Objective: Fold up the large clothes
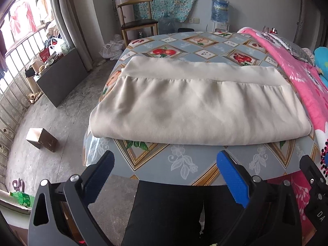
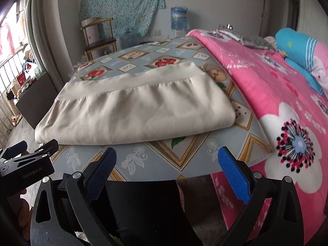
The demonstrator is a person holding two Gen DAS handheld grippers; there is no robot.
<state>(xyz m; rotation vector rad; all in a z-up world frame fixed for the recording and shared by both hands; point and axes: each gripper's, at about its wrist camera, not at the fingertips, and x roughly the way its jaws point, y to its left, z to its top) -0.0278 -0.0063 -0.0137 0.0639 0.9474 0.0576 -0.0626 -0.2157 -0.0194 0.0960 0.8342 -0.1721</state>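
Fruit-print tabletop [image 1: 184,164] holds a cream garment [image 1: 194,106] folded flat, looks nearly done. Both grippers, left [image 1: 165,161] and right [image 2: 167,157], hover near, jaws apart, empty. Next probably 1 more fold.

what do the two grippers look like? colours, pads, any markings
Both match: black angular frames with triangular cut-outs and silver pivot bolts. Left gripper and right gripper each carry blue knurled pads with toothed edges. White "GenRobot.AI" lettering marks the left body; no cables or sleeves visible.
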